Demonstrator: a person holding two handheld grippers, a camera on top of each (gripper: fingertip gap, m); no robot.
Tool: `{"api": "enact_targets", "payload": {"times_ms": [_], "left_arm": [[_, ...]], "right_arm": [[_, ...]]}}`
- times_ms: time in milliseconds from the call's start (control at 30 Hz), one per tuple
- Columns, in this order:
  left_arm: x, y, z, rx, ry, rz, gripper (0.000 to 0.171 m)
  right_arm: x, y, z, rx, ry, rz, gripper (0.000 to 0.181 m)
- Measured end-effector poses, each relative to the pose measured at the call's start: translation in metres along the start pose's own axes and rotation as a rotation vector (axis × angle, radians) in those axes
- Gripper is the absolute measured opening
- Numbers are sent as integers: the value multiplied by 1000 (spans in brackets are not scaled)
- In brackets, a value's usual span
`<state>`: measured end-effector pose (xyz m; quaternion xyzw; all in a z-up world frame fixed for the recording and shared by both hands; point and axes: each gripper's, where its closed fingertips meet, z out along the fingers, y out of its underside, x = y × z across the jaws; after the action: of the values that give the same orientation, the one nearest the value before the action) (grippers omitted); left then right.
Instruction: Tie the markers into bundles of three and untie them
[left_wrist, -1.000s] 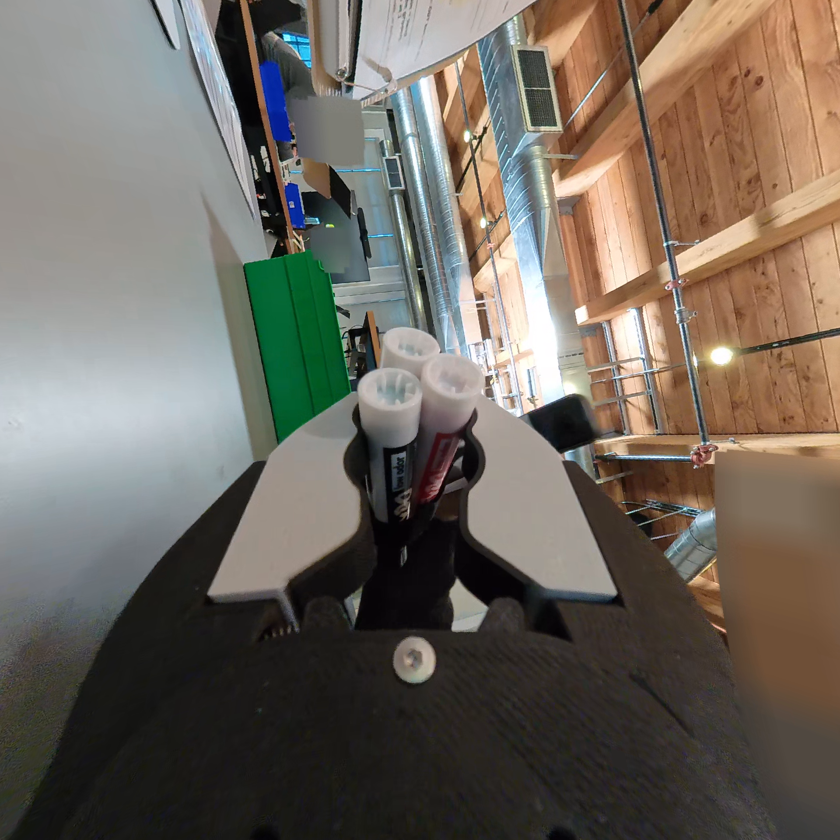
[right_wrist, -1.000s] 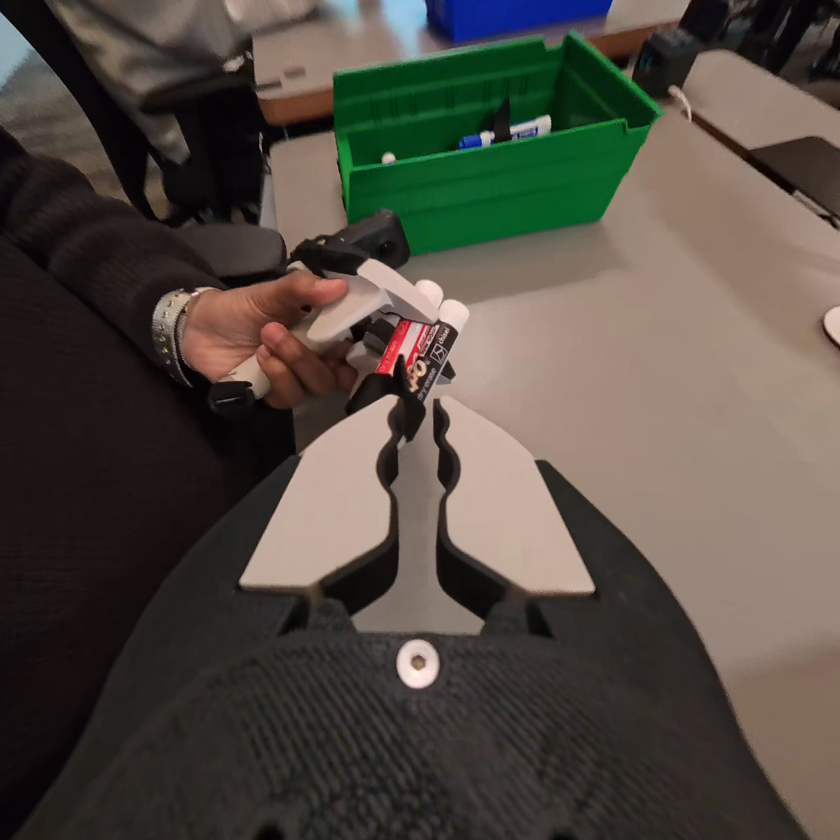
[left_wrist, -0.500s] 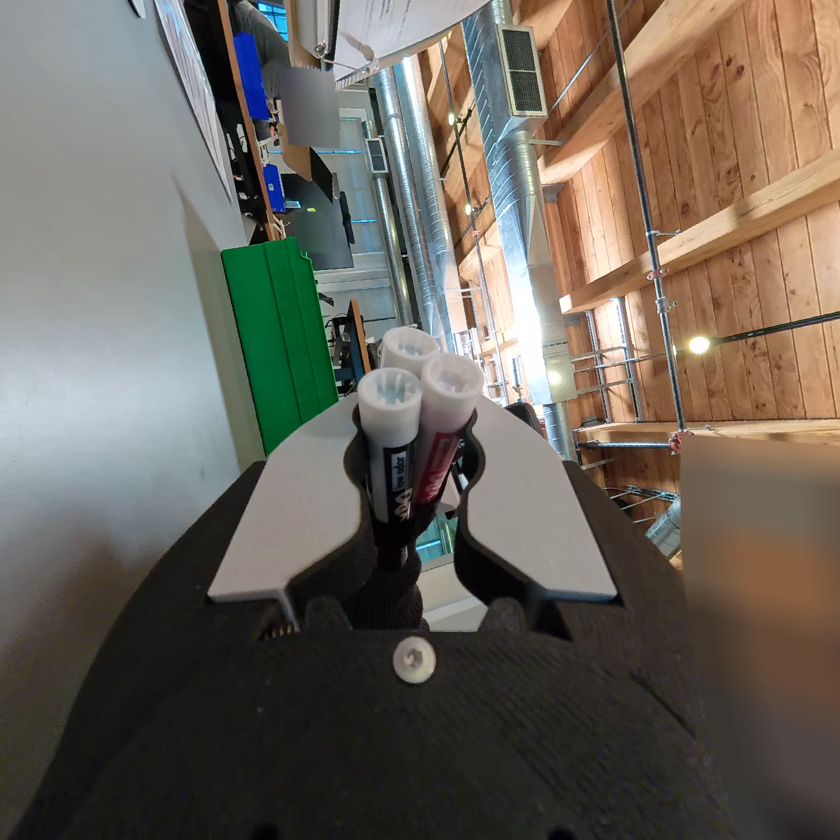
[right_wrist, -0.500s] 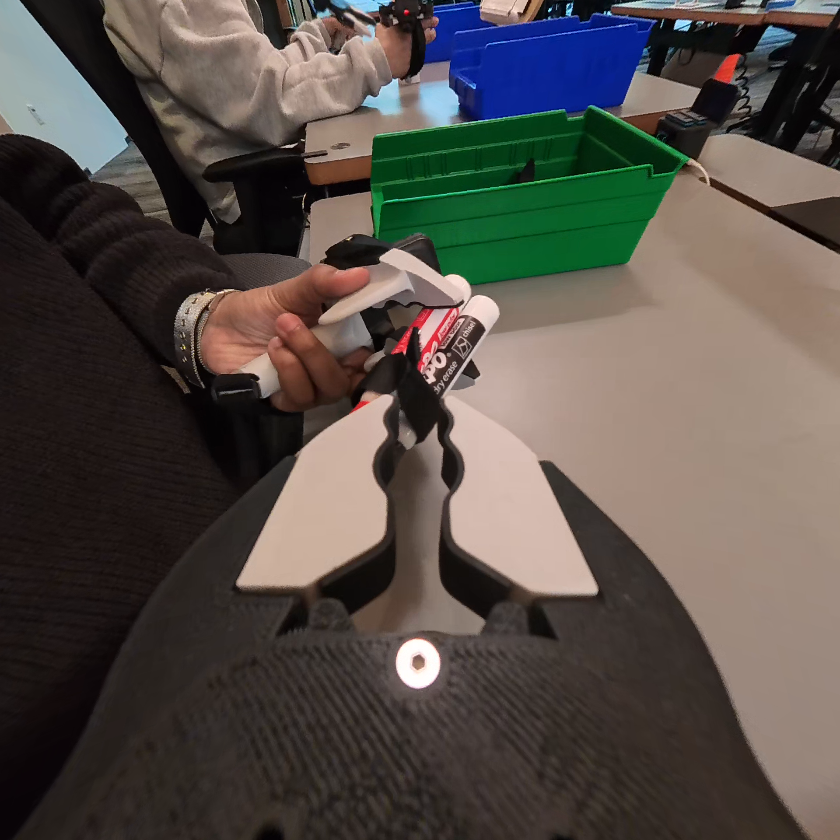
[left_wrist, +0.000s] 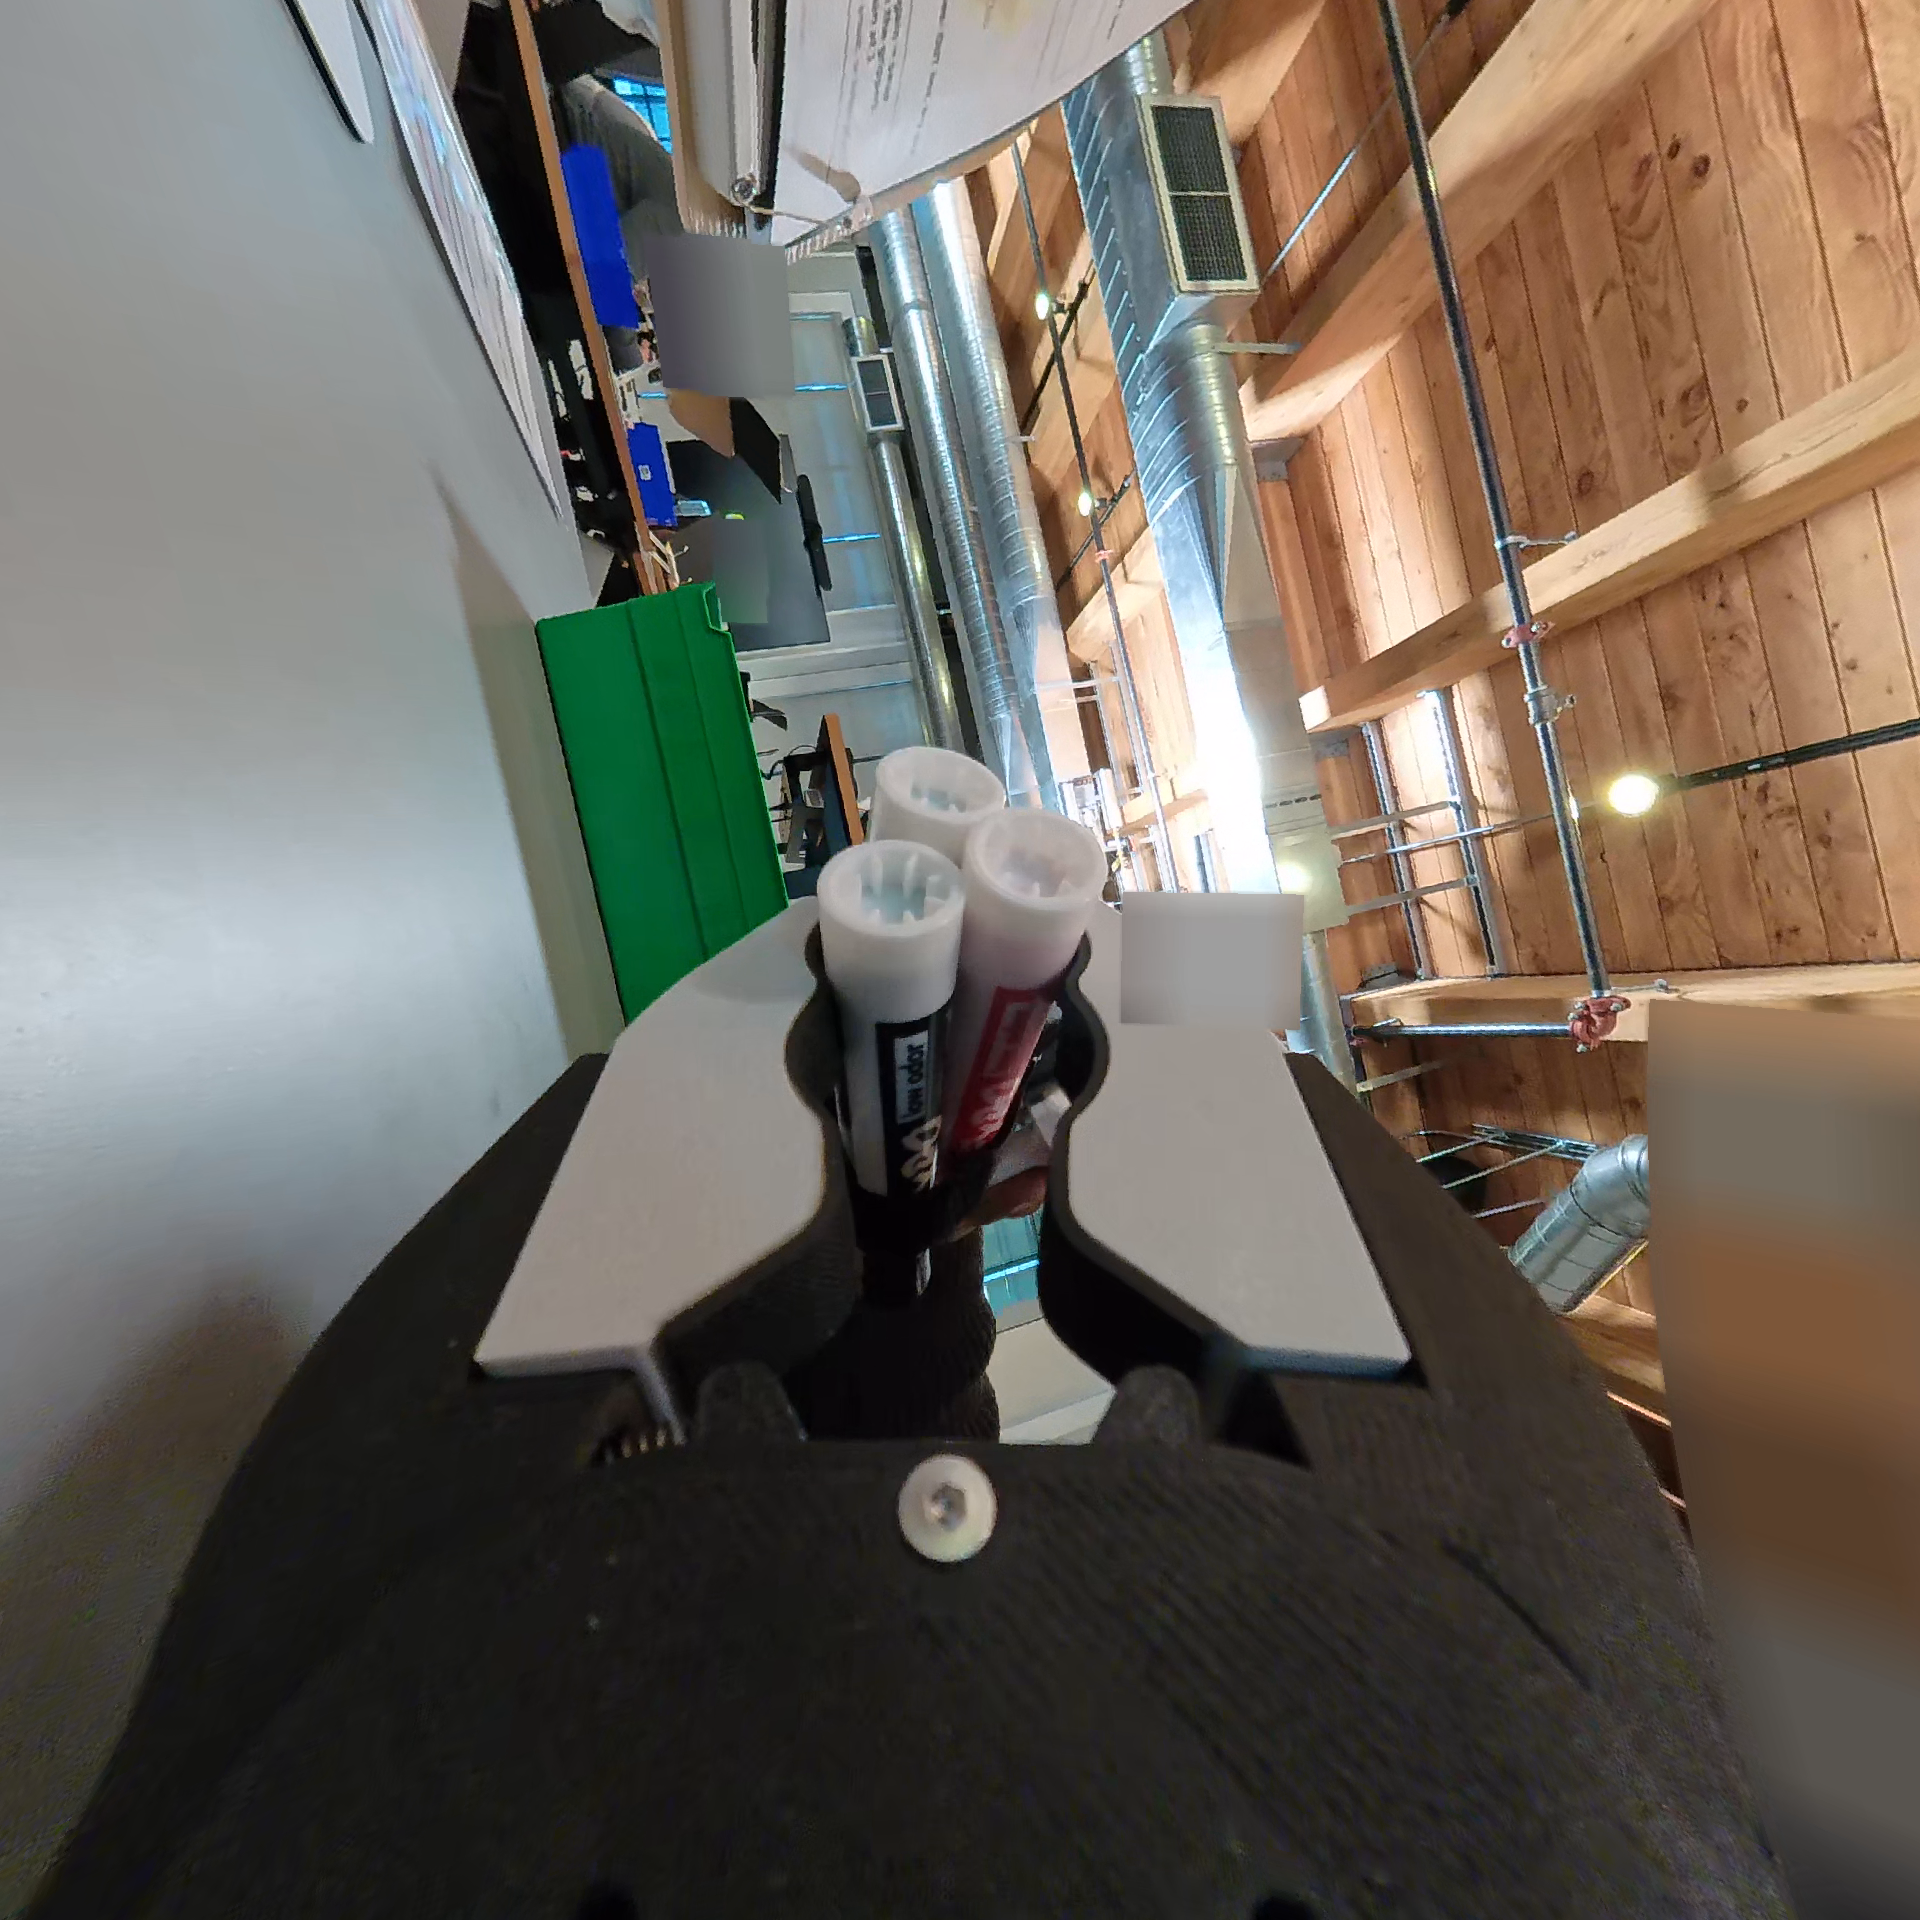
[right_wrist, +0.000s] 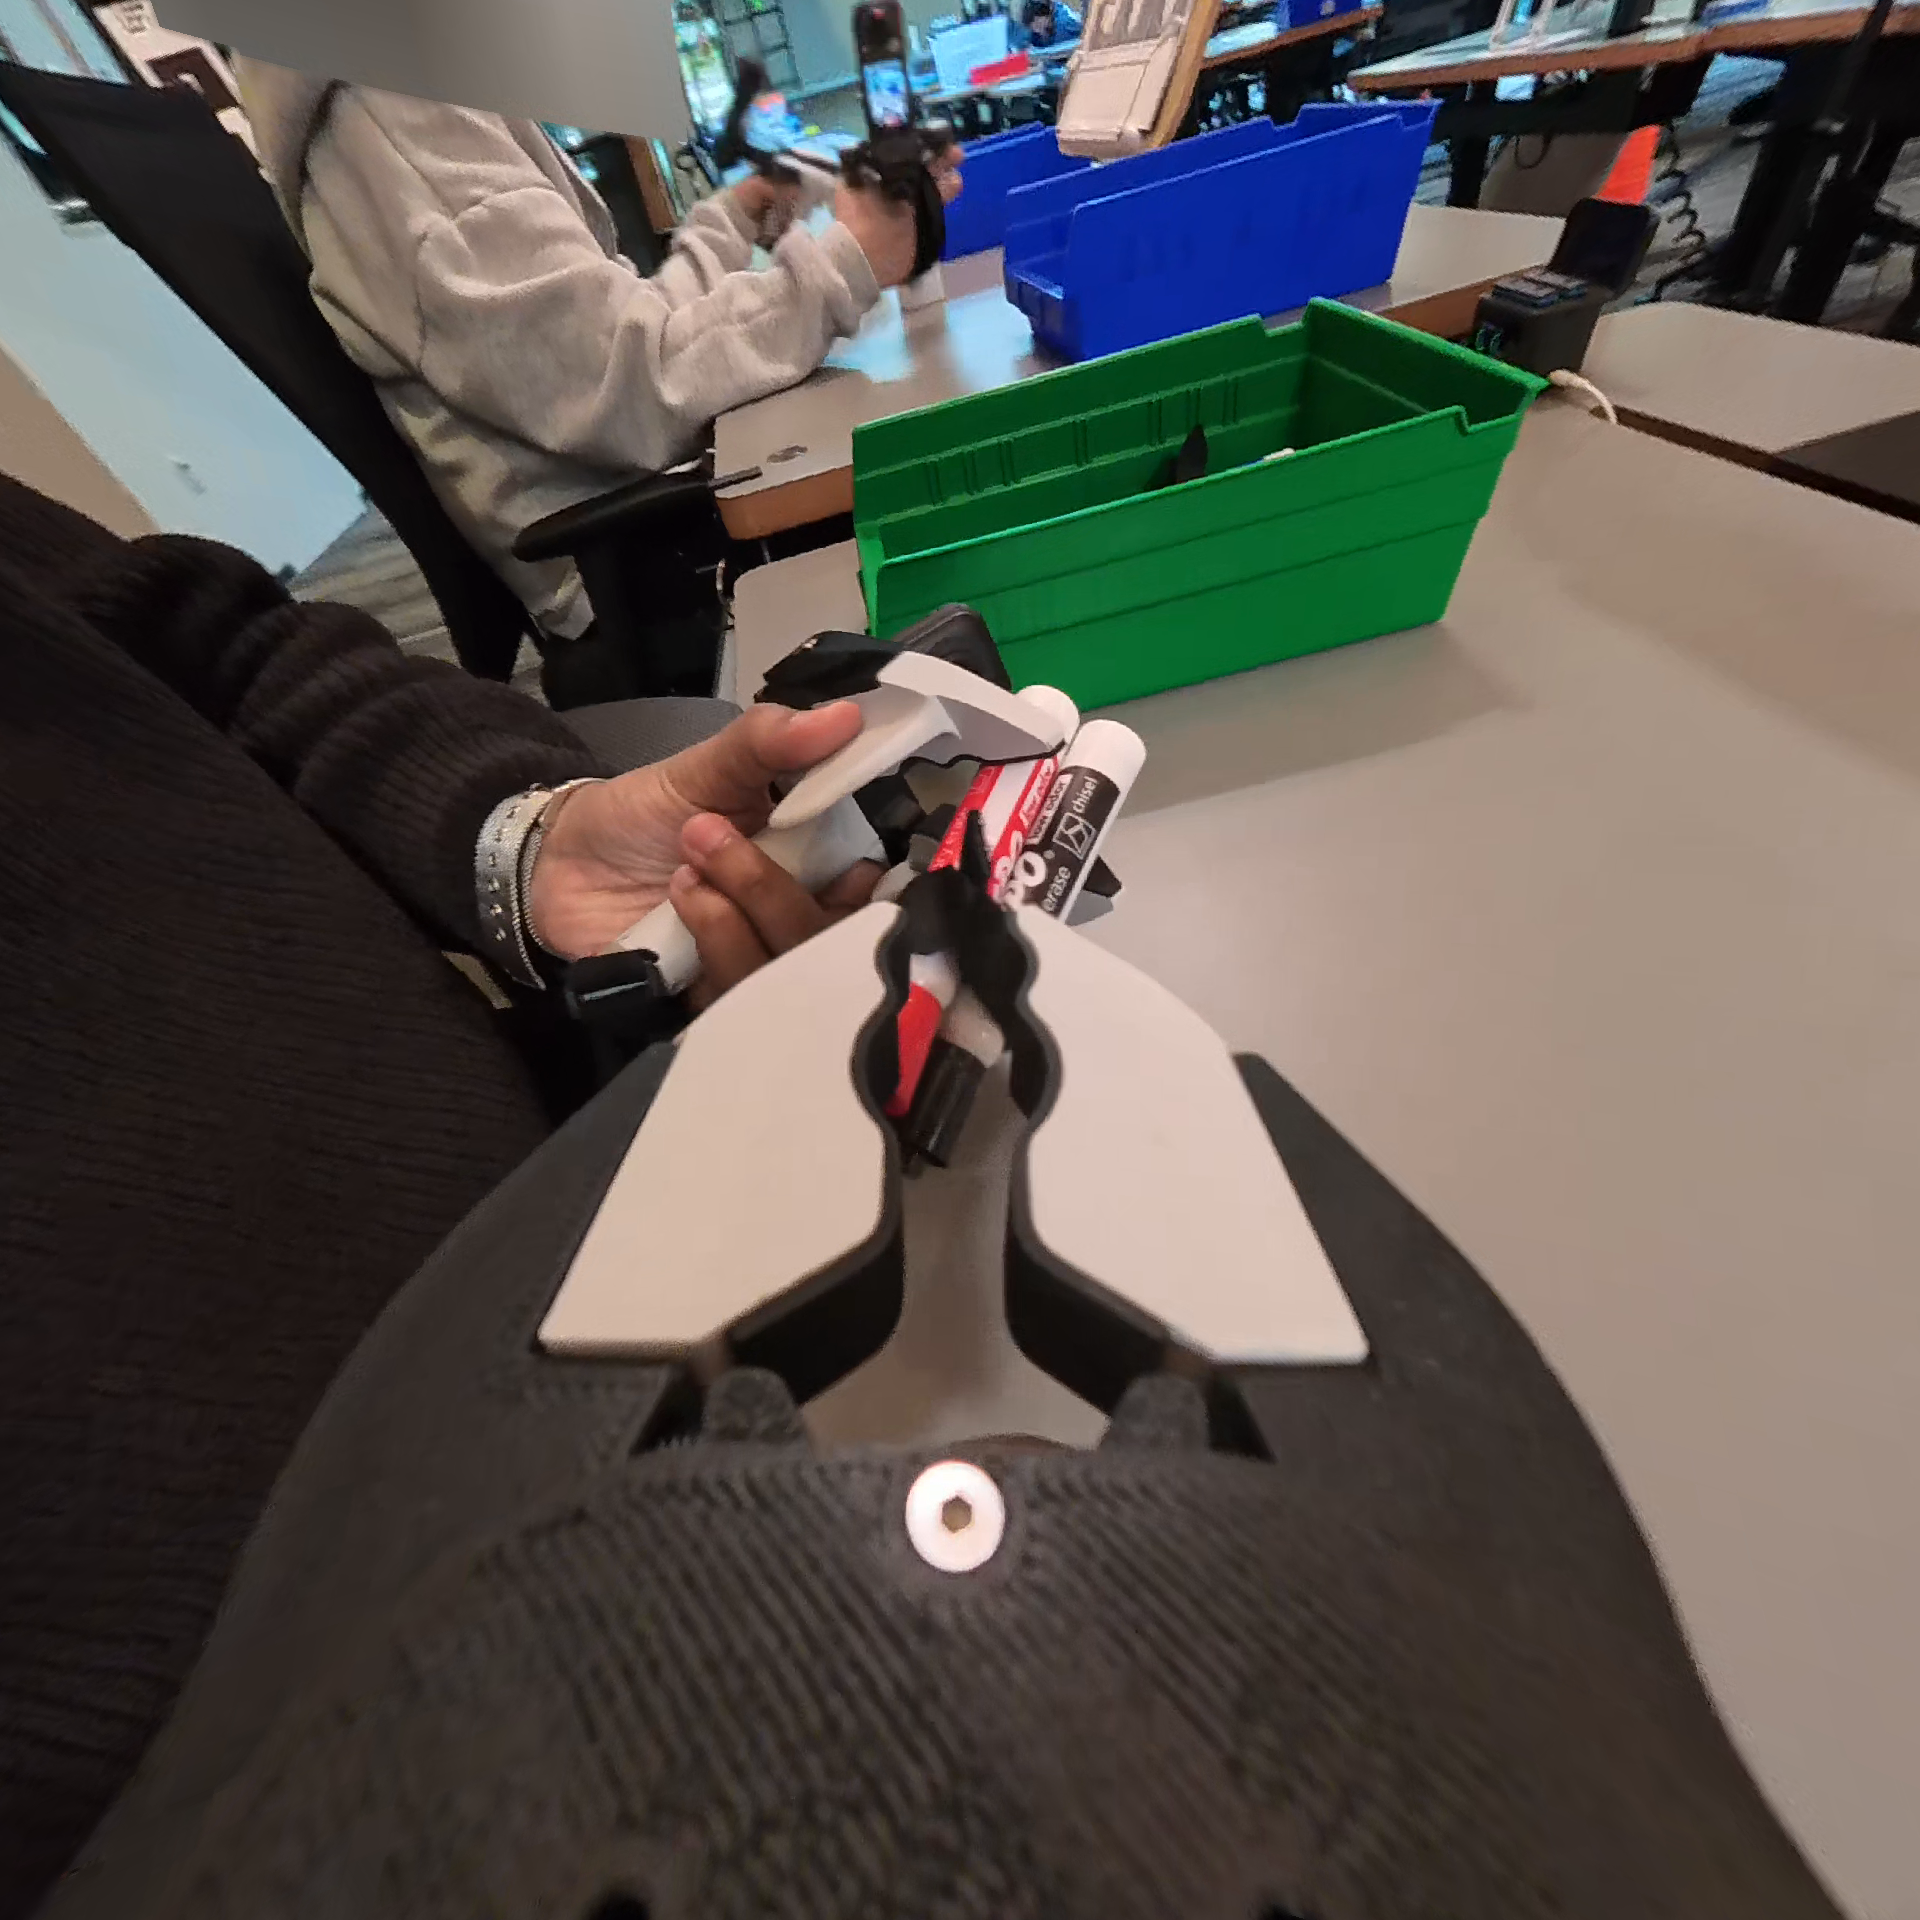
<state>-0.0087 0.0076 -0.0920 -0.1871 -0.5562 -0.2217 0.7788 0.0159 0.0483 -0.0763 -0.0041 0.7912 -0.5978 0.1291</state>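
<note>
My left gripper (left_wrist: 951, 971) is shut on a bundle of three markers (left_wrist: 904, 997): a black-labelled one, a red-labelled one (left_wrist: 1013, 1029) and a third behind them, white ends toward the camera. It also shows in the right wrist view (right_wrist: 935, 717), held by a hand (right_wrist: 644, 852) just above the grey table. My right gripper (right_wrist: 961, 930) is shut at its tips on a black strap (right_wrist: 961, 894) wrapped round the markers (right_wrist: 1049, 821). Their red and black cap ends (right_wrist: 920, 1049) lie in the hollow between its fingers.
A green bin (right_wrist: 1174, 561) stands on the grey table (right_wrist: 1507, 935) behind the grippers, with small items inside; it also shows in the left wrist view (left_wrist: 665, 790). Blue bins (right_wrist: 1226, 229) sit on the desk behind it. A person in a grey top (right_wrist: 499, 312) sits there. My right fingertips sit around 6 centimeters from my left ones.
My right gripper has moved forward onto the bundle, so the cap ends now lie between its fingers. The left gripper holds the markers as before, with its view tilted slightly.
</note>
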Motion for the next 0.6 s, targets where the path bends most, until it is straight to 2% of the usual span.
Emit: {"api": "enact_targets", "payload": {"times_ms": [100,200,267,600], "left_arm": [[0,1,0,-3,-1,-1,38],[-1,0,0,1,-4,0,38],[-1,-2,-1,9,-11,10,38],[0,-13,-5,57,-60,89,37]], "right_arm": [[5,3,4,-15,43,7,15],[4,1,6,-12,55,4,3],[3,1,6,-28,63,-13,1],[-5,1,12,-81,185,-243,0]]}}
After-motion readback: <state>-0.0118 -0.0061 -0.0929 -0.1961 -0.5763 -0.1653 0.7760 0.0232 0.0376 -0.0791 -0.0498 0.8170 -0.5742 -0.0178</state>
